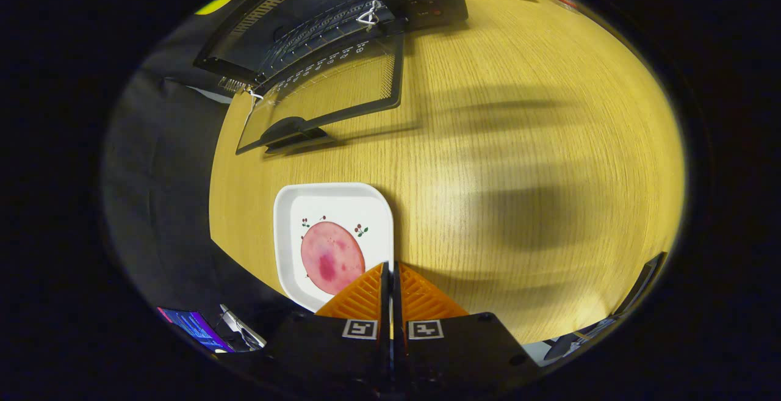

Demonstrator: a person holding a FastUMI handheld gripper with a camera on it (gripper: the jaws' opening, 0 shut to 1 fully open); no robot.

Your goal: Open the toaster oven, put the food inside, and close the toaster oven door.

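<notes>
The toaster oven (341,16) is standing at the far end of the desk (518,163), and its glass door (323,93) is already lying folded down toward the tool, with the handle (293,132) at its near edge. The opening step therefore appears done; the step in hand is judged to be collecting the food.

The food, a round pink slice (331,256), is lying flat on a white square plate (287,230) that is sitting near the desk's edge, well apart from the oven door. The tool (390,273) is hovering just beside the plate's corner with its two fingers pressed together and nothing between them. The slice is lying just ahead of the fingertips and off to one side of them.

To do this step well:

1. Part the fingers before descending; closed as they are, they cannot take the slice.
2. Shift the tool sideways until the slice's near edge is sitting between the fingers.
3. A thin, limp slice is likely to be hard to pinch from flat. Approach at a shallow angle and take the edge, or grip the plate's raised rim and carry the plate whole.
4. Avoid pushing the plate, which is lying close to the desk's edge.
5. Lift clear before travelling toward the open door.
</notes>
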